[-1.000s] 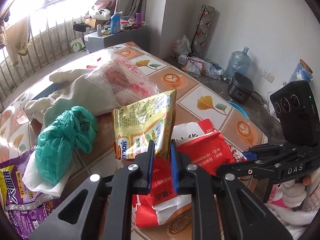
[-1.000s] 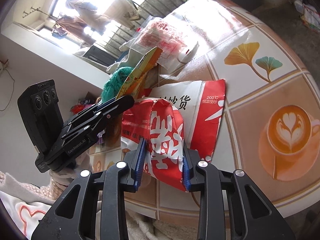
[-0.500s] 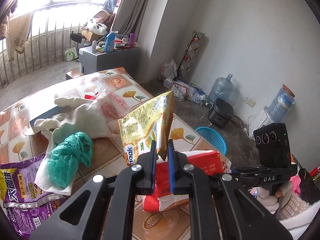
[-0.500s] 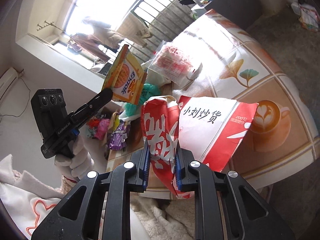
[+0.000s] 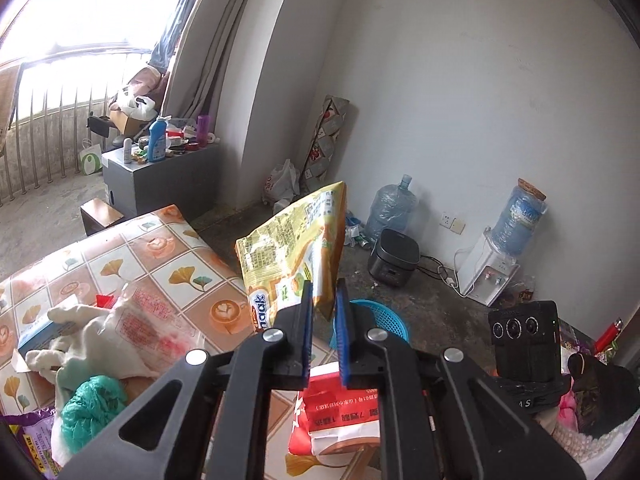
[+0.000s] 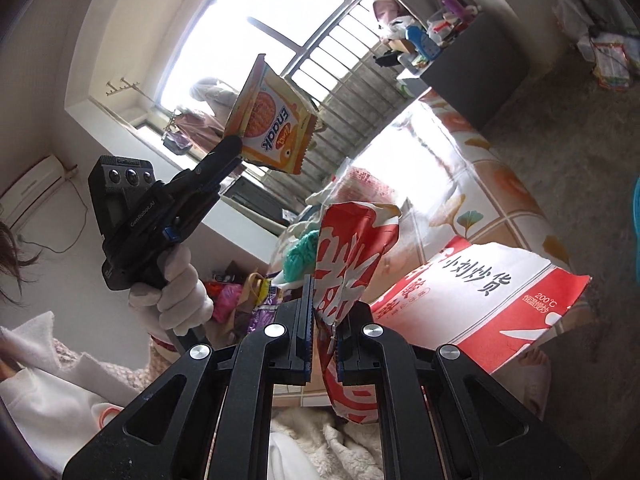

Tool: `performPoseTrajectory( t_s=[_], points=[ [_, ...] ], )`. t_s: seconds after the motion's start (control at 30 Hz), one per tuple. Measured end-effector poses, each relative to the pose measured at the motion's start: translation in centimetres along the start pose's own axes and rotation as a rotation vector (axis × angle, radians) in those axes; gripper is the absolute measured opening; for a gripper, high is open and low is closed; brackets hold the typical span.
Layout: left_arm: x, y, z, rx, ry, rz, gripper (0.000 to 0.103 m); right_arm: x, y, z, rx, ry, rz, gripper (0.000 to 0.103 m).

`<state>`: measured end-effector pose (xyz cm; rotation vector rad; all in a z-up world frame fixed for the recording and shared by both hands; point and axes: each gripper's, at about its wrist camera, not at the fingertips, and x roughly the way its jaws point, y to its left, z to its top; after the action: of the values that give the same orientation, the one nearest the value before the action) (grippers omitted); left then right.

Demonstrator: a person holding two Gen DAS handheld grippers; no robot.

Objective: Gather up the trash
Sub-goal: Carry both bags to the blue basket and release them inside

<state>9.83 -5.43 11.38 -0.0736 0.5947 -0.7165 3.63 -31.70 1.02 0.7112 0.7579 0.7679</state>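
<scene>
Both hands are loaded now. The right gripper [image 6: 322, 340] has its jaws pinched tight on the red bag [image 6: 352, 264], which hangs over the table [image 5: 132, 256] edge nearest the person, mouth up. The left gripper [image 5: 323, 320] is clamped on the yellow snack packet [image 5: 296, 240], held upright above the table, a bit further out. So the packet probably goes down into the red bag, and it sits up-left of that mouth. Past the table's far side sits a blue basket [image 5: 384, 320] on the floor; nothing blocks the way.
</scene>
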Motion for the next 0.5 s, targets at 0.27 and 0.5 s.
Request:
performPoseTrajectory(
  t_s=[0.27,0.5],
  points=[
    [7.7,-3.1,4.4,0.014,0.043,-0.135,0.009,-6.9,-3.5,3.4,0.062,-0.277,-0.229,0.007],
    [20.2,-8.0,6.0,0.077,0.192,-0.23,0.01,-10.9,-12.6,5.5,0.372,-0.44,-0.633,0.007]
  ],
)
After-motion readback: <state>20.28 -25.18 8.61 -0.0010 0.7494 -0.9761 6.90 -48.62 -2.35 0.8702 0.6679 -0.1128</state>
